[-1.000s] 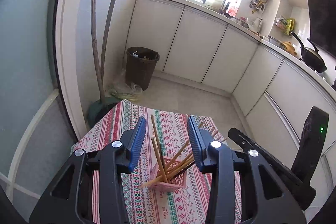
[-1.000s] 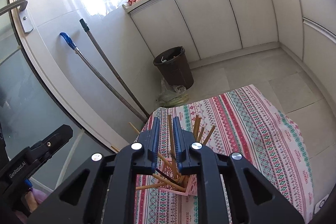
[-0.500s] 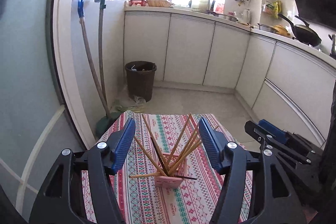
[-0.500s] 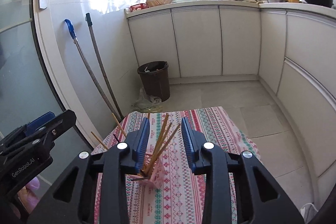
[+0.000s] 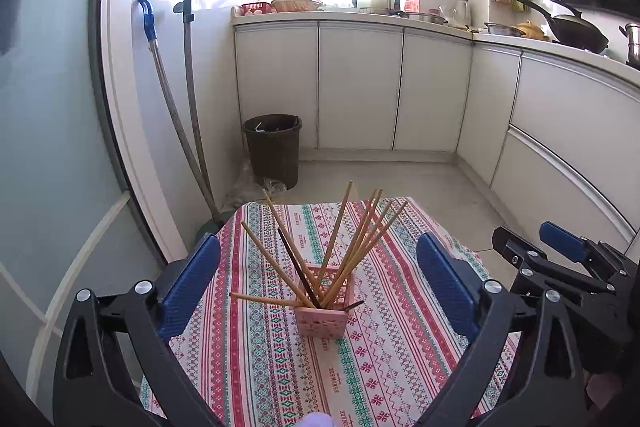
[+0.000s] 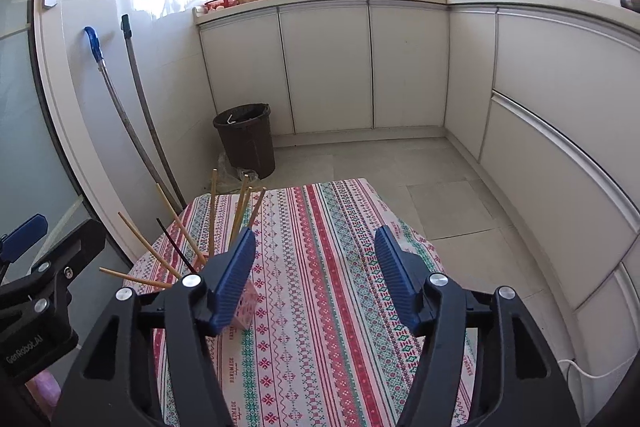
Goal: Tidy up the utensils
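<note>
While both grippers are held above the patterned tablecloth (image 5: pixel 280 359), the pink holder (image 5: pixel 323 311) is seen standing upright on it, near the middle of the left wrist view. From the holder the chopsticks (image 5: pixel 362 239) are fanned out: several pale ones lean toward one o'clock, others toward eleven o'clock, a dark one (image 5: pixel 296 265) tilts toward eleven, and one pale stick lies nearly flat toward nine o'clock across the rim. The left gripper (image 5: pixel 318 285) is spread wide, its jaws having just been opening; the holder appears in the gap between its blue pads (image 5: pixel 192 283), well clear of both, and nothing is pressed. The right gripper (image 6: pixel 316 279) is likewise parted, its jaws having just been opening, with only bare cloth between them. In the right wrist view the holder (image 6: pixel 246 309) is found at about nine o'clock of that gripper, partly hidden behind its left pad. Beyond the table, at twelve o'clock, a dark bin (image 5: pixel 274 147) is set against white cabinets (image 5: pixel 360 87).
</note>
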A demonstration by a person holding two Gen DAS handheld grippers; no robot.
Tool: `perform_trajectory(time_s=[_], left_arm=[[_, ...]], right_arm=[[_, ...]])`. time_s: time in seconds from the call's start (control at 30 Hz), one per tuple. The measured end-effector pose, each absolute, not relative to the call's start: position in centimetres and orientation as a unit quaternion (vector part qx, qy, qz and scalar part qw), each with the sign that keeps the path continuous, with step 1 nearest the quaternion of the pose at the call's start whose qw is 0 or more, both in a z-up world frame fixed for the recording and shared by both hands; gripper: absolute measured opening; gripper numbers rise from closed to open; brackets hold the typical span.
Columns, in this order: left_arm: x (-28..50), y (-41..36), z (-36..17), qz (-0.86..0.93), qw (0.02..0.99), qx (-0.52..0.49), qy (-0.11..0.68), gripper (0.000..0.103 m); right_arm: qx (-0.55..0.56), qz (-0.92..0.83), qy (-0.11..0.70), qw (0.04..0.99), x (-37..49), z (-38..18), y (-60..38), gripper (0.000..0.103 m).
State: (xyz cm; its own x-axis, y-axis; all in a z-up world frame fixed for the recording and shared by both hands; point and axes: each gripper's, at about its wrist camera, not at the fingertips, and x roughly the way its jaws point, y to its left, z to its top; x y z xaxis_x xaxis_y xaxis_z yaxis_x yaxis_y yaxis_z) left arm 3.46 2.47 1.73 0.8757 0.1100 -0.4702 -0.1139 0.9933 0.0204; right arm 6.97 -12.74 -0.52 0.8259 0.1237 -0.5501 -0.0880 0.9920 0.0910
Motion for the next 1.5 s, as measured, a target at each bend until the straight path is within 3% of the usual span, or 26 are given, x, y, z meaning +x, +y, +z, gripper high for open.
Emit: perform_trajectory(time_s=[0.47, 0.6, 1.5], left_arm=[[2.7, 0.7, -0.3, 0.152, 0.960, 0.044, 0.232, 0.096], [3.2, 0.2, -1.3, 0.121, 0.956, 0.043, 0.263, 0.096], [4.9, -1.2, -3.0, 0.123, 0.951, 0.060, 0.279, 0.096]], right_arm=[[0.012, -0.018, 0.289, 0.957, 5.1, -2.7, -14.2, 0.096], [0.022, -0.035, 0.314, 0.949, 5.9, -3.6, -14.6, 0.096], [0.020, -0.042, 0.329, 0.943, 6.9, -4.9, -15.8, 0.096]])
